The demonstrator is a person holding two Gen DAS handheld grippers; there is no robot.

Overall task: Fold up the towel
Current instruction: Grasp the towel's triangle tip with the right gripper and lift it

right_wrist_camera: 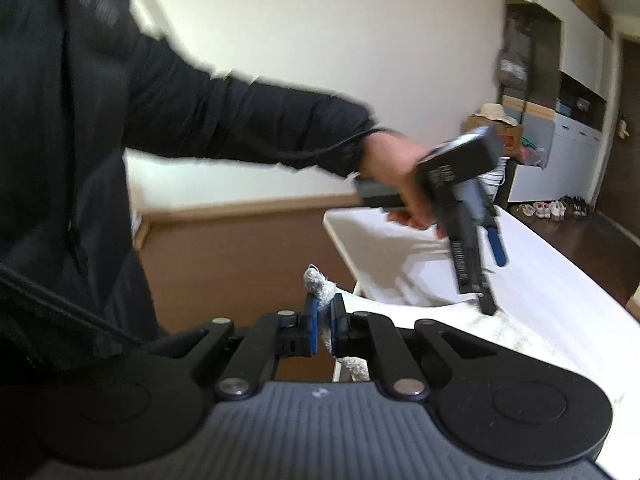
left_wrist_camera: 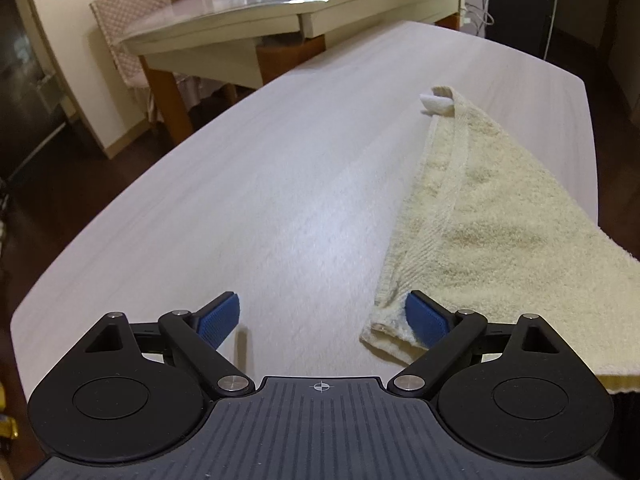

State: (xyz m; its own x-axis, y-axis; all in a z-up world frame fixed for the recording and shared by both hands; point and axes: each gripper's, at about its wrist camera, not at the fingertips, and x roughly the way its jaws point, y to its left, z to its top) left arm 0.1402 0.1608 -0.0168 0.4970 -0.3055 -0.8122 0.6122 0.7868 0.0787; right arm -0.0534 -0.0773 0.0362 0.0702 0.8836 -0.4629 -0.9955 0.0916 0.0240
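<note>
A pale yellow towel (left_wrist_camera: 500,216) lies on the white wood-grain table (left_wrist_camera: 260,208), drawn up into a slanting sheet toward the right. My left gripper (left_wrist_camera: 322,320) is open, low over the table; its right pad (left_wrist_camera: 426,320) touches the towel's near corner and its left pad (left_wrist_camera: 220,320) is over bare table. My right gripper (right_wrist_camera: 323,322) is shut on a towel corner (right_wrist_camera: 318,286) that sticks up between the pads, held above the table's end. The left gripper (right_wrist_camera: 494,276) also shows in the right wrist view, held by a hand, tips down on the towel (right_wrist_camera: 508,332).
A second table (left_wrist_camera: 280,28) with a glass top and a chair (left_wrist_camera: 128,40) stand beyond the far edge. The person in a black jacket (right_wrist_camera: 80,160) stands at the table's end (right_wrist_camera: 360,232). Dark floor surrounds the table.
</note>
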